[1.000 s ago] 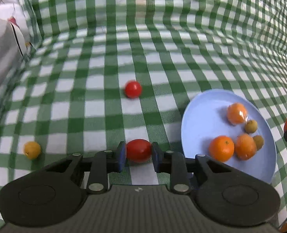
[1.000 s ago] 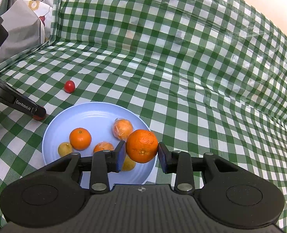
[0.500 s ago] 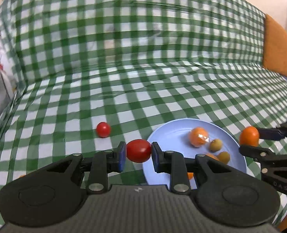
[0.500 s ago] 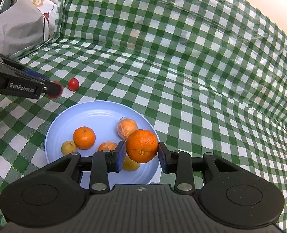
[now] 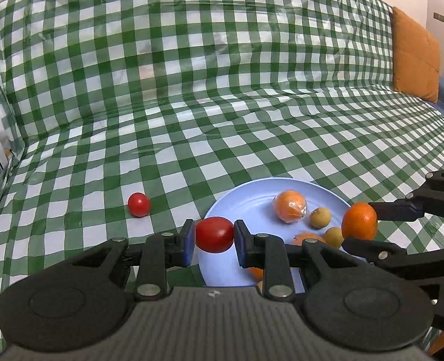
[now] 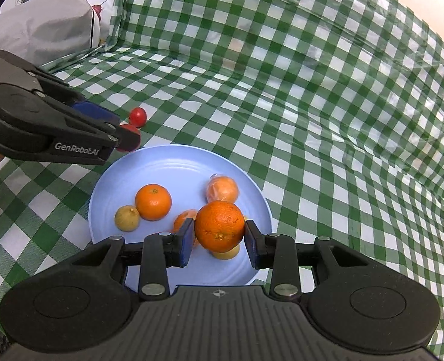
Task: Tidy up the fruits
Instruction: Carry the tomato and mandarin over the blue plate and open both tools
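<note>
Tomato (image 5: 214,234) sits pinched between the jaws of the left gripper (image 5: 213,242), held above the near-left rim of the blue plate (image 6: 161,168). Right gripper (image 6: 219,239) has its jaws clamped on an orange (image 6: 220,226) over the plate. Another tomato (image 5: 139,204) lies on the checked cloth (image 5: 252,138).

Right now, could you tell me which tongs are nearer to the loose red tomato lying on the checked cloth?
Left. The left tongs, gripping another tomato, sit just beside the loose tomato at the plate's far edge. The right tongs, holding a mandarin, are across the plate.
</note>
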`<state>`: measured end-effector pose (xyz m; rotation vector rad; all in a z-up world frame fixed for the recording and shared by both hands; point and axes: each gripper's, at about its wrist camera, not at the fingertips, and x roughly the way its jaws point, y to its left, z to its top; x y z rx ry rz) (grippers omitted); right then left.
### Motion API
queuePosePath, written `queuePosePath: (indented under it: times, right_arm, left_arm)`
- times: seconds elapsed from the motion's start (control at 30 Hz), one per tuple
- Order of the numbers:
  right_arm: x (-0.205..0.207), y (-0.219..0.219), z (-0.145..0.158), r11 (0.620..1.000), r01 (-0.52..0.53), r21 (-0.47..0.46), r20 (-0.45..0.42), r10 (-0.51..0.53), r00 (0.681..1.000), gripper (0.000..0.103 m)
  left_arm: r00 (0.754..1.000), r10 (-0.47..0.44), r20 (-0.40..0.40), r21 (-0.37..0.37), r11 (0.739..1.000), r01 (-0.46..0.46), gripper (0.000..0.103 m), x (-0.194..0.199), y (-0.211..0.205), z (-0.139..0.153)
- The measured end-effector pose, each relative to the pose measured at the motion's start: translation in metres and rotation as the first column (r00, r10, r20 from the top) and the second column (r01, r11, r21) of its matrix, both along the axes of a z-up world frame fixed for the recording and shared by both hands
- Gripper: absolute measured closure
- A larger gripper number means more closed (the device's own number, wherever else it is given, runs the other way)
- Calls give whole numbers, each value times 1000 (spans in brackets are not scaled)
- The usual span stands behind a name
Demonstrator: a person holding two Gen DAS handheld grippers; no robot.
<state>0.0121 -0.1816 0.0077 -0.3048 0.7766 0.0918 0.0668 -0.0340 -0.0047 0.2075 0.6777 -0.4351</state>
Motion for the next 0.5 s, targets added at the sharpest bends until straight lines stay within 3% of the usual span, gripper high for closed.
queuePosePath:
  times: [0.17,0.2,0.23,0.5]
  right_arm:
    - [0,0,-1,1000,-19,1,-6,19,1000,66]
    - [0,0,-1,1000,-24,1,-7,24,1000,66]
    - [0,1,-1,1000,-27,1,-8,27,1000,66]
    - [-2,5,-1,998,-66,6,-12,66,998,66]
  left_arm:
    - [1000,-10,6,-1,1000,10,73,0,-3,-1]
    - [1000,-12,7,-1,1000,12,75,0,-4,-1]
    - [1000,-15,9,0,1000,15,86,-1,-5,-1]
    - [1000,-23,16,5,1000,23,88,-1,-7,-2]
